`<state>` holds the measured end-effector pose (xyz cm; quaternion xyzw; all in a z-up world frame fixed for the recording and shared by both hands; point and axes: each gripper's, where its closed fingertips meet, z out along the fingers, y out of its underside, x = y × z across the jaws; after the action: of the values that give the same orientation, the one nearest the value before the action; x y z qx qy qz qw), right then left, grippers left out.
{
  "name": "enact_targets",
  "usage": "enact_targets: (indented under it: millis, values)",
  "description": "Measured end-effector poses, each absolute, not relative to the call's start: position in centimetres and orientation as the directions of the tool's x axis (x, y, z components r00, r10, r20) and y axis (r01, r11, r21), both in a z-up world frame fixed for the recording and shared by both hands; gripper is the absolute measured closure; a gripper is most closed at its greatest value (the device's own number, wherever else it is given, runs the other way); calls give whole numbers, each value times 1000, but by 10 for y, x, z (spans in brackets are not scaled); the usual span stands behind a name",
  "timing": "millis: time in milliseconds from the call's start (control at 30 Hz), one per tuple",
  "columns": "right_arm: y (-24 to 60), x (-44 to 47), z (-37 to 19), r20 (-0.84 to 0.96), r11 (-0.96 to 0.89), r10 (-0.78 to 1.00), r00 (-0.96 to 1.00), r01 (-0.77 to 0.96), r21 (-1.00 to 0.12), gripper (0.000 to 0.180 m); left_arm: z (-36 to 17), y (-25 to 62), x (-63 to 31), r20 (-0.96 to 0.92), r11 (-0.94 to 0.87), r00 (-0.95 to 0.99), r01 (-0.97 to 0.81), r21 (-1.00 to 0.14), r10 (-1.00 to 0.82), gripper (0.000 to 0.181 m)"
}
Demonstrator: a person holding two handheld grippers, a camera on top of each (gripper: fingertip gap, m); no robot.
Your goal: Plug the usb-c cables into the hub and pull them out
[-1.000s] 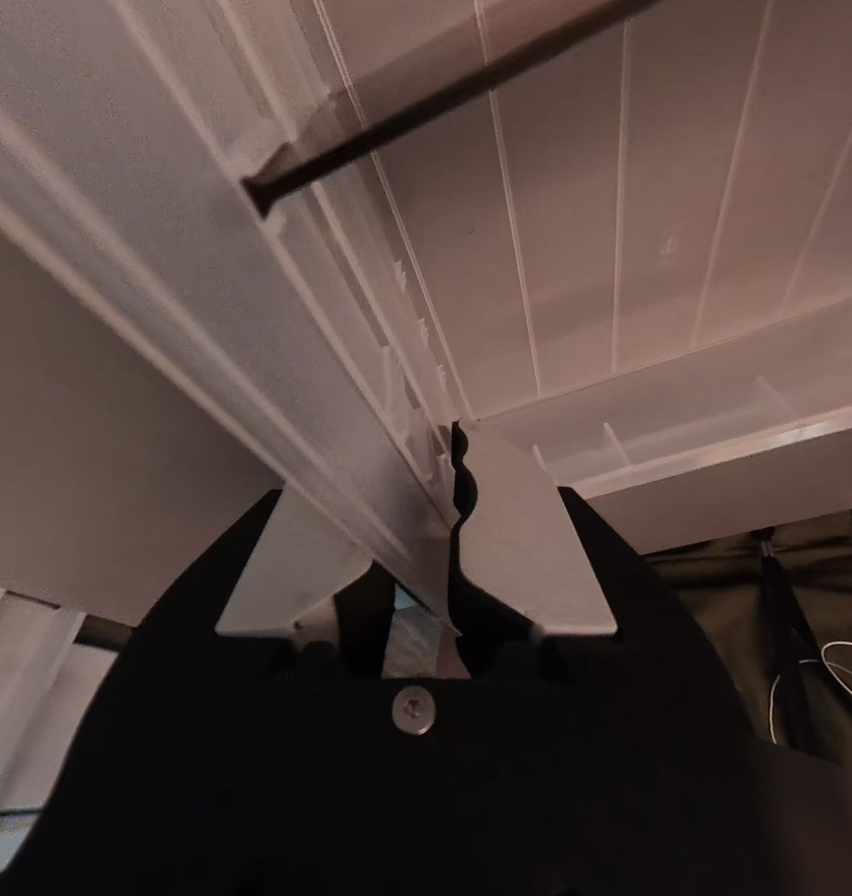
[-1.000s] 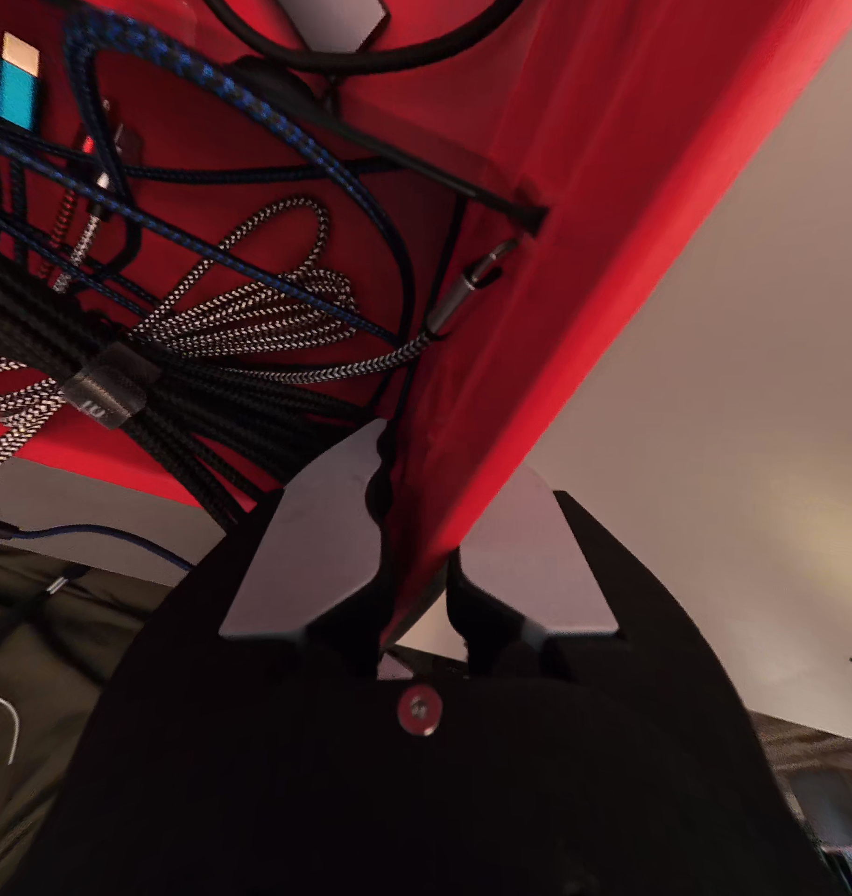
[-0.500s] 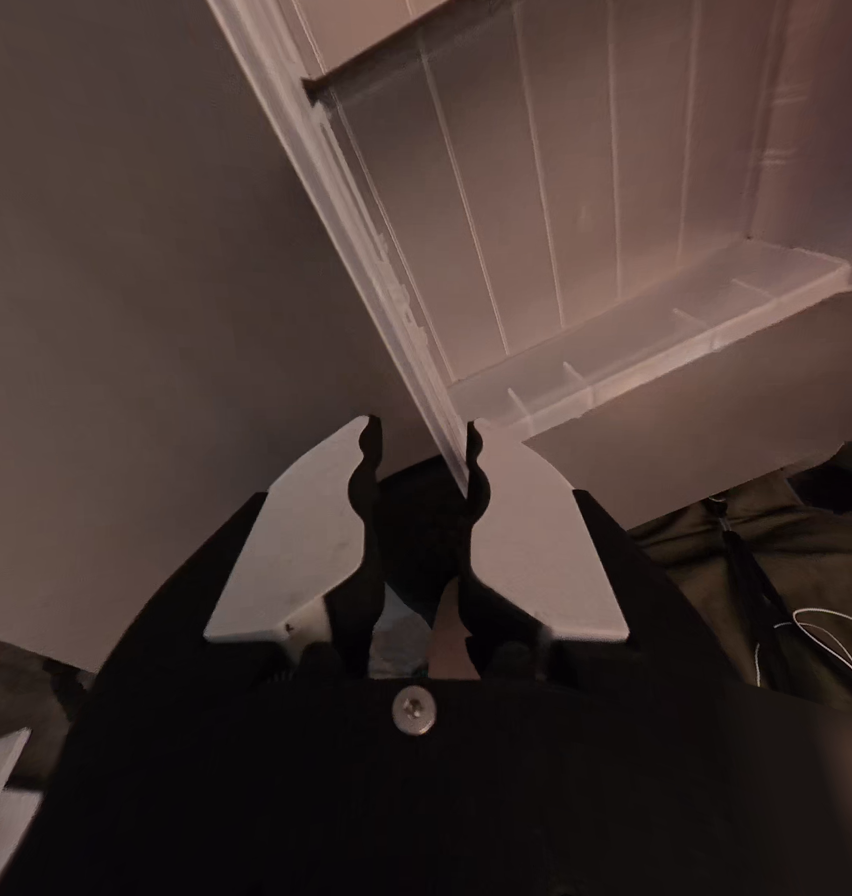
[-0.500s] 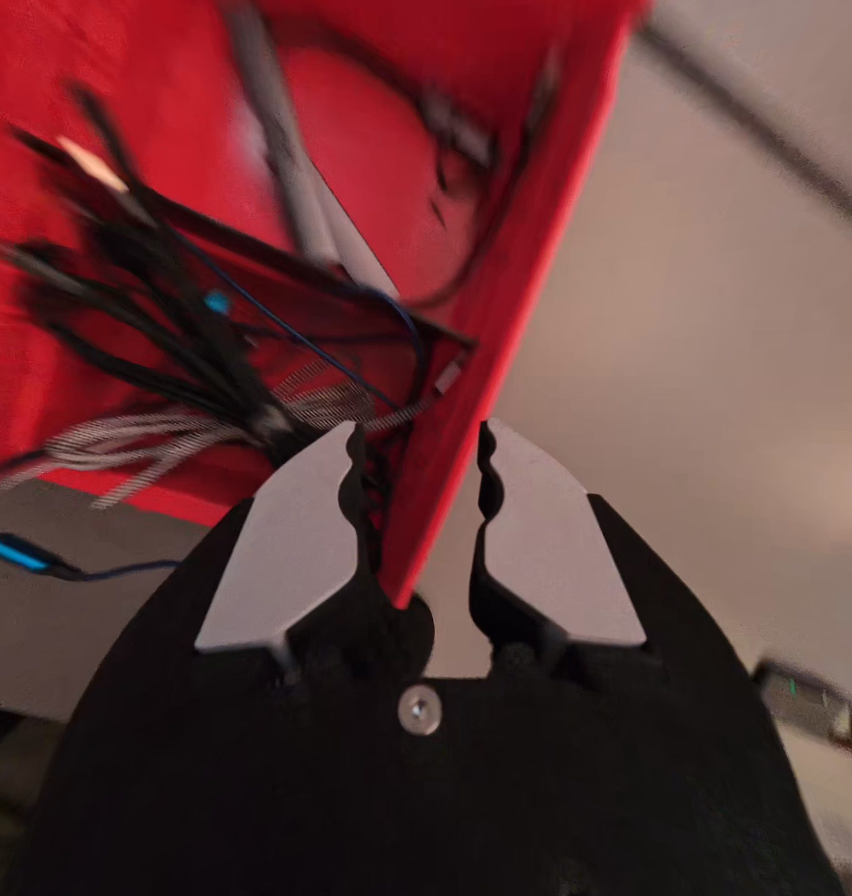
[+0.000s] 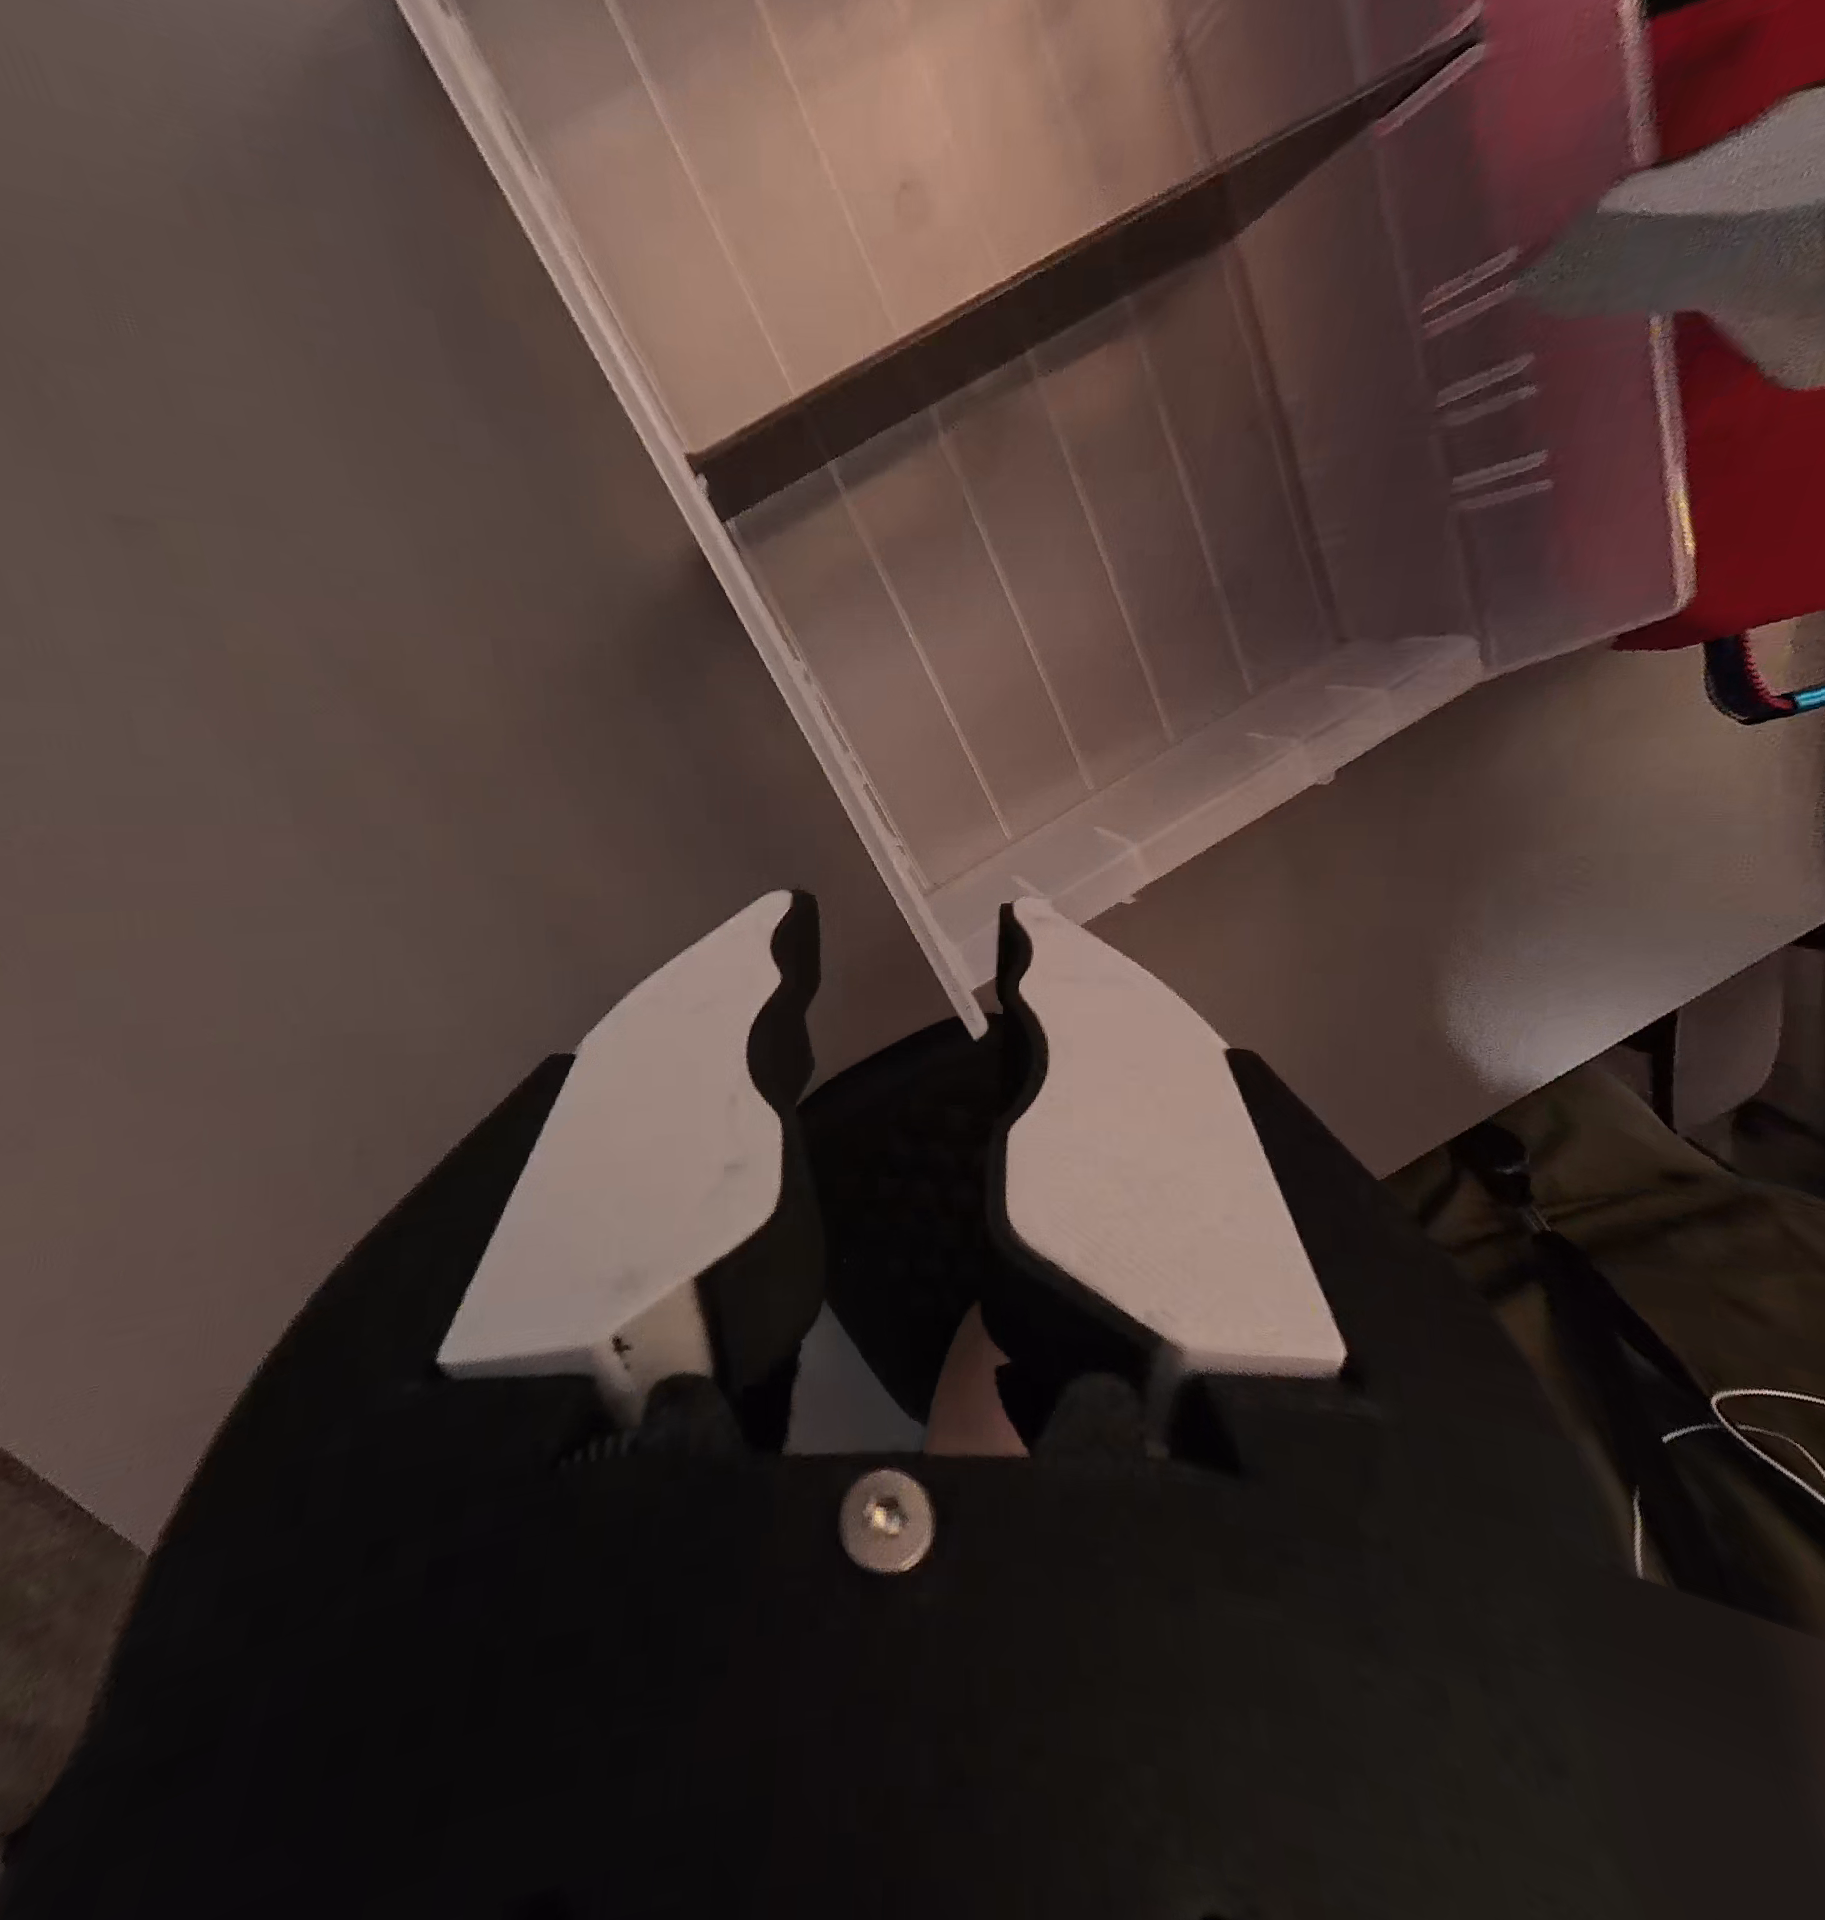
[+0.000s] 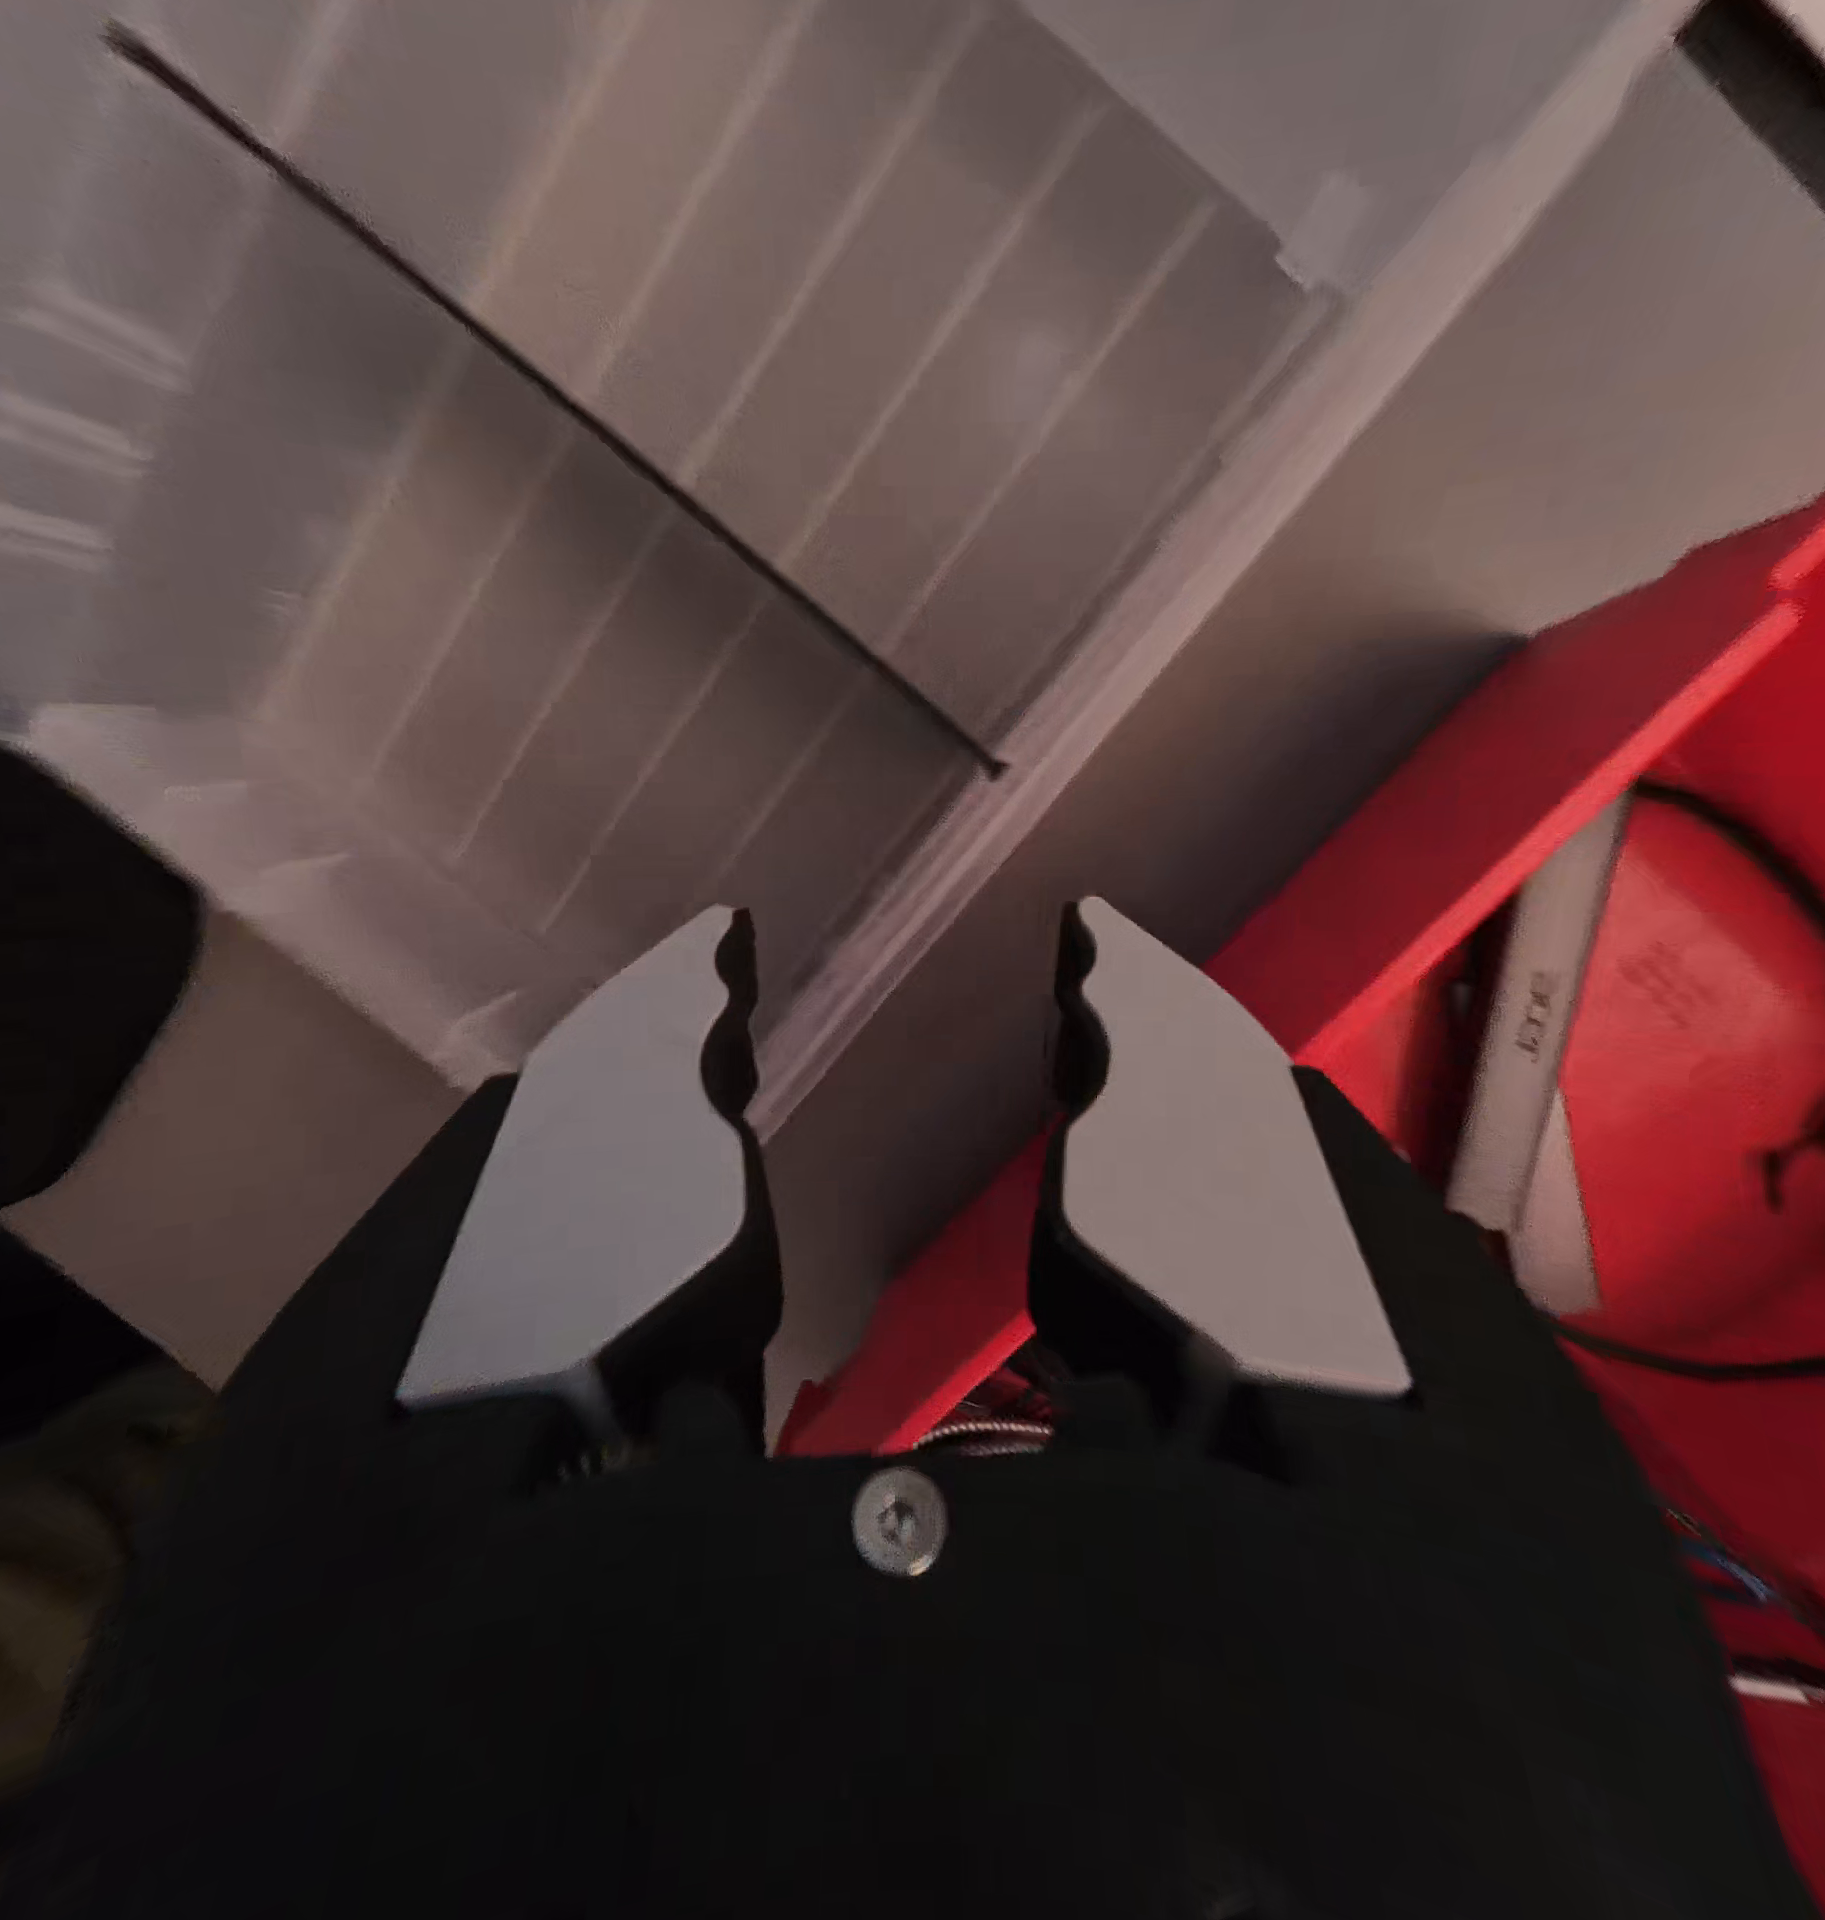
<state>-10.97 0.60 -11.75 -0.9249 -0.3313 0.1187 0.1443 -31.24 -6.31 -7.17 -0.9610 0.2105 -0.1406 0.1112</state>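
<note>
My left gripper point(image 5: 906, 914) is open and empty; the near corner of a clear plastic box point(image 5: 1043, 520) sits between its fingertips, close to the right finger. My right gripper point(image 6: 906, 914) is open and empty, beside the wall of a red tray point(image 6: 1407, 883) that passes behind its right finger. In the tray lie a grey hub point(image 6: 1542, 1039), a thin black cable point(image 6: 1812, 1143) and a braided cable point(image 6: 991, 1439). No cable plug is clear in the blur. The red tray point(image 5: 1770, 468) and a blurred grey finger of the right gripper point(image 5: 1718, 260) show at the left wrist view's top right.
The clear box point(image 6: 679, 416) has a dark divider point(image 5: 991, 353) and holds nothing I can see. Both containers stand on a pale table point(image 5: 264, 623). A blue-tipped cable point(image 5: 1812, 691) hangs at the table's right edge. Olive cloth point(image 5: 1666, 1299) and a thin white wire lie below it. My right gripper's tips are some 15 cm from the grey hub point(image 6: 1542, 1039).
Both grippers opened: the left let go of the clear box's wall and drew back, the right let go of the red tray's wall and swung left toward the clear box.
</note>
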Motion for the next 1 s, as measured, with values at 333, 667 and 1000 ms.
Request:
enact_targets:
  millis: [333,667,1000]
  values:
    - [-4,-122,-155,-231,-915,401,887,398,-59,136,-47,-66,-294,193,-809,819,-443,-386,-540,148]
    - [-4,-119,-174,-227,-939,333,915,345,12,169,-35,-61,-290,150,-771,812,-452,-448,-564,151]
    - [4,-146,-103,-400,-908,381,834,418,5,174,101,-34,-302,176,-370,875,-4,-929,-450,127]
